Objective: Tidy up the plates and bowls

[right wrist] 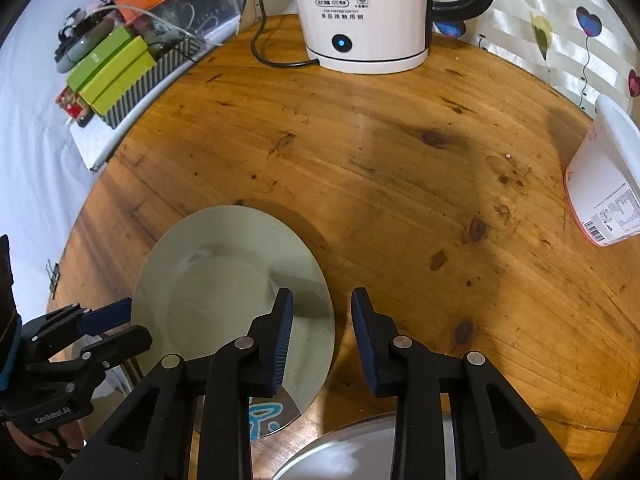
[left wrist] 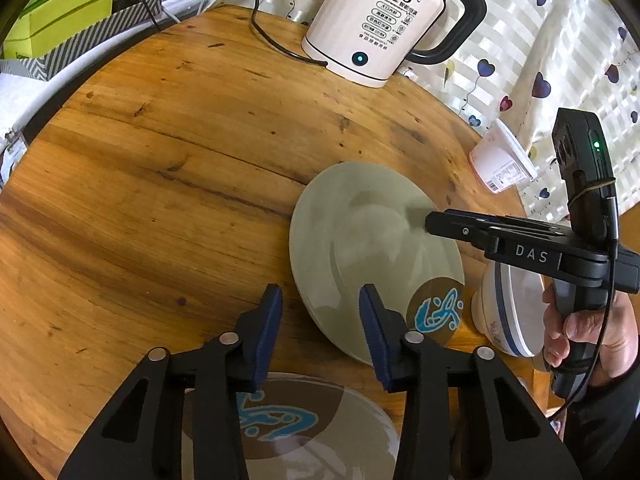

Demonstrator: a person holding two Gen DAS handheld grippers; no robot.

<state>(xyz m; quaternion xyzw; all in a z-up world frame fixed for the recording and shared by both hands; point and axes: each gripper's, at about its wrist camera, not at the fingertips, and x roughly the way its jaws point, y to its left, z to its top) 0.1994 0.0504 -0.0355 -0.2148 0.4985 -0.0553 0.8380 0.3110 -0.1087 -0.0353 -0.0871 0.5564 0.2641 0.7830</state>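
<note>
Blue-padded fingers of the left gripper (left wrist: 320, 300) stand apart with nothing between them, straddling the left rim of a round grey-green plate (left wrist: 372, 240); one pad hangs over bare wood, the other over the plate's near edge; whether that pad touches the rim I cannot tell; beneath this gripper lies a second plate (left wrist: 320, 436), glossy, with a brown patch and a blue painted motif; the right gripper (right wrist: 322, 312) also stands apart and empty, its left finger above the first plate's right side, its right finger above the round wooden table (right wrist: 400, 160), which is knotty, varnished and amber; in the left view the right gripper reaches level across that plate from the right, held by a hand (left wrist: 588, 328); just beside it sits a white bowl (left wrist: 508, 312) with a blue band; a white electric kettle (right wrist: 364, 12) with a black handle stands at the far edge; a white carton (right wrist: 608, 196) rests at the table's right edge.
</note>
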